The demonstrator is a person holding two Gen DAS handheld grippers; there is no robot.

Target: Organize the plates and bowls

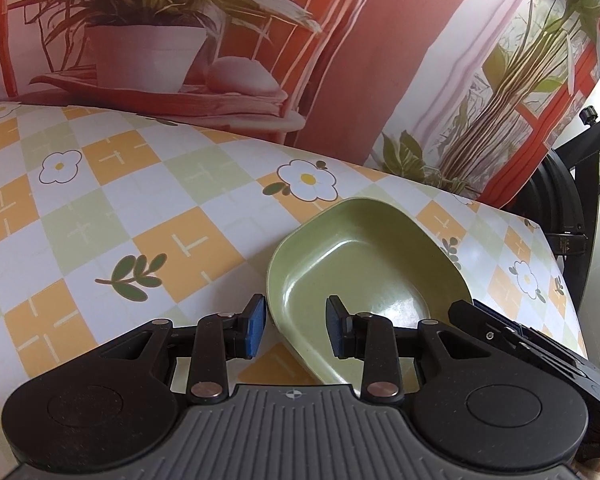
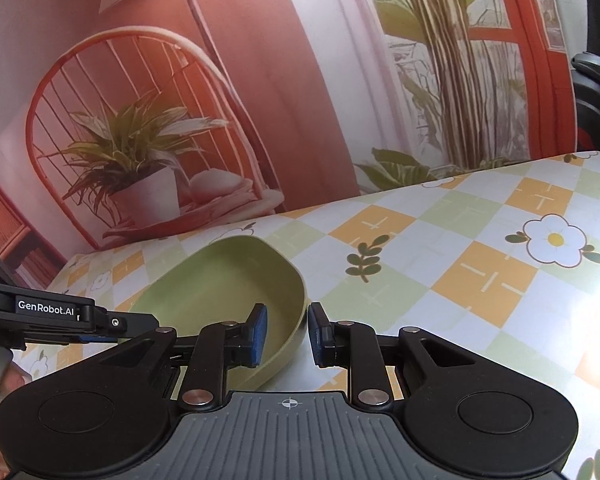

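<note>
Green bowl on the table, both grippers closing in

The table [image 1: 148,216] holds one green bowl [image 1: 364,264]; left gripper [image 1: 296,330] and right gripper [image 2: 287,334] straddle opposite rims, spread and not yet clamped. Sorting appears barely begun.

The tablecloth [image 1: 112,208] lies bare and flat to the left of the green dish [image 1: 364,256]; free passage there up to the printed backdrop [image 1: 380,60], which closes off the far edge. In the right wrist view, the table surface [image 2: 480,272] right of the dish is likewise unobstructed. The left gripper [image 1: 296,326] and right gripper [image 2: 287,334] straddle opposite rims of the dish, each with one pad inside and one outside, crowding the near side. Black equipment [image 1: 568,216] stands beyond the table's right end.
</note>
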